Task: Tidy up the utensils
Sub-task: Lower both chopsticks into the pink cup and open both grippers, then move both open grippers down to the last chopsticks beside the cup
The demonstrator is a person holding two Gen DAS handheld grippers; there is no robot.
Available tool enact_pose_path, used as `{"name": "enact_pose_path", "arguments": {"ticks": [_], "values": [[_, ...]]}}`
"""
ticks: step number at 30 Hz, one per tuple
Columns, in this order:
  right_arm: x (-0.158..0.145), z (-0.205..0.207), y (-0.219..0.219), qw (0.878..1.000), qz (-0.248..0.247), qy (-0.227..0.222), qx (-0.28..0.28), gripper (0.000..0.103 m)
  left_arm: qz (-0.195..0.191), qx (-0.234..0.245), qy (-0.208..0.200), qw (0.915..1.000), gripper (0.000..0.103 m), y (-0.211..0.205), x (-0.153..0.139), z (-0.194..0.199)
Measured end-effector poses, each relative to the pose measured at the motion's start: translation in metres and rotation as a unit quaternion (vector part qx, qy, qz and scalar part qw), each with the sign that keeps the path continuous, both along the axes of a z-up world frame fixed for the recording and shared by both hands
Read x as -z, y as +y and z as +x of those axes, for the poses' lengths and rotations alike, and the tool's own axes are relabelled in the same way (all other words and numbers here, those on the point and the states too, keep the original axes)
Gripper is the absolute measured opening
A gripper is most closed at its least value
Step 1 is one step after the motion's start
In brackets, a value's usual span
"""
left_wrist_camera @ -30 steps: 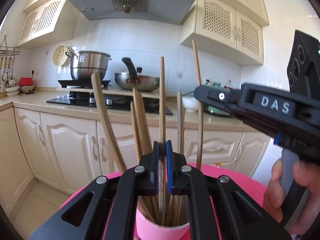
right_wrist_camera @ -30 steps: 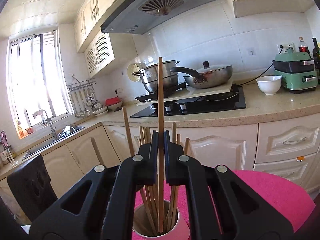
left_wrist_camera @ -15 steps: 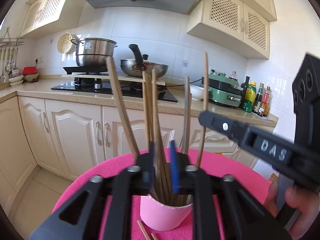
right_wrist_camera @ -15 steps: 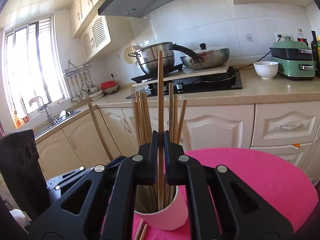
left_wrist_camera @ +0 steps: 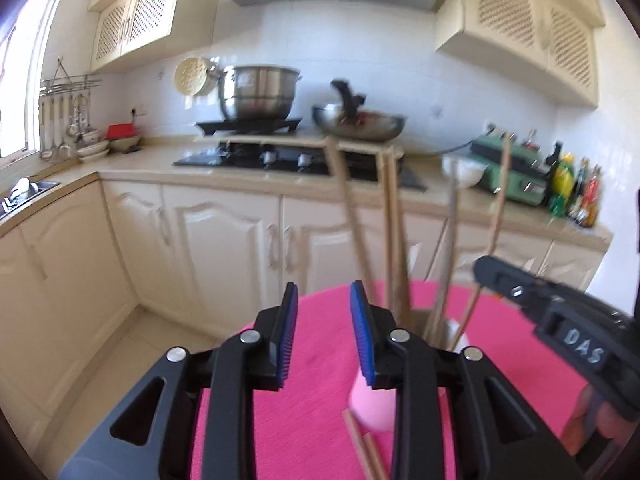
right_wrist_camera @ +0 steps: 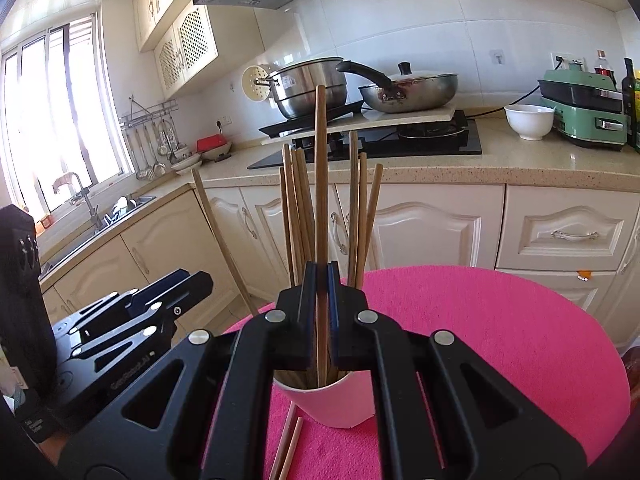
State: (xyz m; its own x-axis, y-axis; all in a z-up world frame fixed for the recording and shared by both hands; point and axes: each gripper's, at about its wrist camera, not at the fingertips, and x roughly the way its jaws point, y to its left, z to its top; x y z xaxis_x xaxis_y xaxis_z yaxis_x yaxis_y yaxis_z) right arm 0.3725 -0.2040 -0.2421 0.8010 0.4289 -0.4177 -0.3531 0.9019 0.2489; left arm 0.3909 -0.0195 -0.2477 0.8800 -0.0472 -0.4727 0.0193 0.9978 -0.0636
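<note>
Kitchen bg, pink counter. Right gripper clamps chopstick over cup; left gripper open, empty. Risk: off-axis drop tips cup, w/ loose sticks beside.

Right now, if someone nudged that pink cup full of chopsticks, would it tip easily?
Probably yes. The pink cup looks like light paper, and the chopsticks rise far above its rim, leaning outward, so it is likely top-heavy. The pink cloth beneath may resist sliding, favouring tipping.
</note>
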Motion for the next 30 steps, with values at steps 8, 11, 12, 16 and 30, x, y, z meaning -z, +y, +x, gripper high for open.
{"name": "enact_pose_path", "arguments": {"ticks": [8, 11, 12, 16, 30], "values": [[0.011, -0.004, 0.007, 0.999, -0.028, 0.021, 0.002, 0.006, -0.021, -0.031, 0.043, 0.9984, 0.029, 0.023, 0.002, -0.004], [0.015, -0.003, 0.008, 0.999, -0.036, 0.034, 0.005, 0.006, -0.014, -0.038, 0.056, 0.9976, 0.029, 0.025, 0.003, -0.006], [0.017, -0.003, 0.009, 0.999, -0.038, 0.037, 0.006, 0.006, -0.012, -0.039, 0.059, 0.9974, 0.030, 0.026, 0.003, -0.006], [0.020, -0.001, 0.012, 0.998, -0.046, 0.045, 0.006, 0.006, -0.001, -0.042, 0.069, 0.9968, 0.031, 0.026, 0.004, -0.009], [0.001, -0.012, 0.014, 0.997, -0.047, 0.041, 0.033, 0.056, -0.002, -0.036, 0.080, 0.9961, 0.031, 0.030, -0.003, -0.021]]}}
